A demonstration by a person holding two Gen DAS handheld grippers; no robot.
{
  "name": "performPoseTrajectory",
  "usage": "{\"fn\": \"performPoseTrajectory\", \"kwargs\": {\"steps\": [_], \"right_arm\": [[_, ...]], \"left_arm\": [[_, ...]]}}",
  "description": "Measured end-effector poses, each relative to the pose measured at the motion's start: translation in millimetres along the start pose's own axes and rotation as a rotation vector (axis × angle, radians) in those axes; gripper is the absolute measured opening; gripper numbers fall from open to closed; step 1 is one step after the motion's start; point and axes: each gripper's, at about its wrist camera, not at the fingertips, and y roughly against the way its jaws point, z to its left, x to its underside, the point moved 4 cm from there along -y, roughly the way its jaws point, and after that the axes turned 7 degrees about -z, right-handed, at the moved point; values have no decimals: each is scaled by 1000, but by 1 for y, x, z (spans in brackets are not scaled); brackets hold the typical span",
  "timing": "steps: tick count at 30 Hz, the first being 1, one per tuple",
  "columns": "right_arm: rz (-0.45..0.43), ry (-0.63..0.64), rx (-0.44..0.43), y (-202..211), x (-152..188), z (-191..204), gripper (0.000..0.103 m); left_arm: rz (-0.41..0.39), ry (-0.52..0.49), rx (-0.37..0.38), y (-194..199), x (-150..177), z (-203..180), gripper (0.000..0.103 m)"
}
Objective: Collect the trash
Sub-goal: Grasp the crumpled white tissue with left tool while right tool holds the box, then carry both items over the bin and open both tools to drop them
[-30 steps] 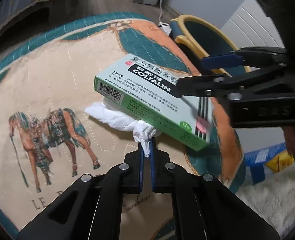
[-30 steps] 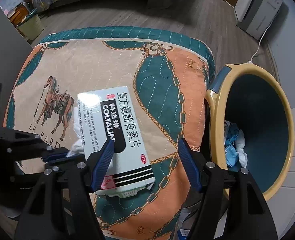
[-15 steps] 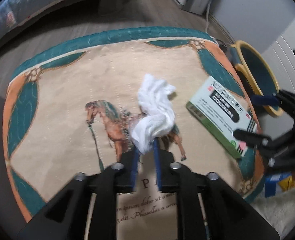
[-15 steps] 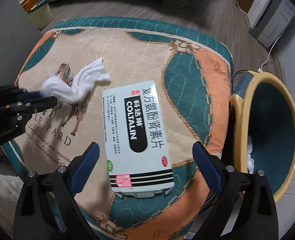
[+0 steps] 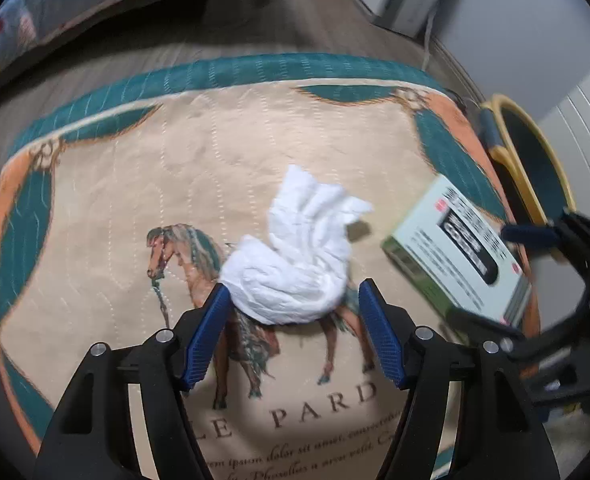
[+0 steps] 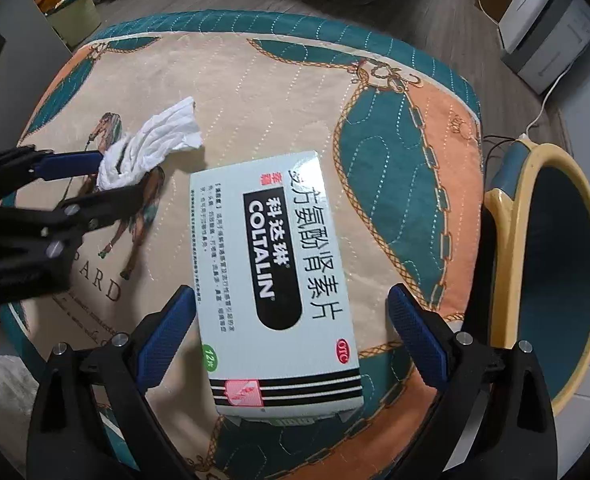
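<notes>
Both tools spread wide, nothing pinched; left tool (image 5: 293, 328) straddles the crumpled tissue (image 5: 299, 256) mid-tabletop (image 5: 223, 152), right tool (image 6: 291, 328) straddles the Coltalin box (image 6: 275, 272) near the right edge, bin (image 6: 551, 280) just beyond; risks, imo: soft tissue slips a shallow pinch; box skids off the edge if nudged.

Bare quilted cover (image 6: 295, 92) across the far half, open for a pass. Nearer, blocked by the crumpled tissue (image 5: 299, 264) over the horse print and the medicine box (image 6: 279, 280) just beside it, a narrow strip of cloth between. Hemmed at the right edge by the yellow-rimmed bin (image 6: 551, 280), close against the cover.
</notes>
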Motion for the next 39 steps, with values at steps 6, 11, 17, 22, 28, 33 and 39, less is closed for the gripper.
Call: {"fn": "performPoseTrajectory", "kwargs": {"steps": [6,11,17,22,28,33,39], "right_arm": [[1,13,-11,-3,5,-1,77],[-11,19,-18,-1,3,4,72],[13,24,-58,1,2,6,71],[4,100,-71,16,1,19,71],[-74,-5,-15,53,-9,-27,71],[-133,-145,46,89,-12,-92,71],[-216,-288,143,132,1,-179,71]], "left_arm": [[-33,-28,-25,-3,-4,2,58],[-40,-70,-67,-7,-6,-4,44],[-40,-74,-89,-4,-7,4,20],[-114,-74,-55,18,-17,3,19],[-199,-95,-2,52,-36,-18,19],[-233,-92,76,72,-43,-46,19],[-216,-191,133,75,-45,-105,19]]}}
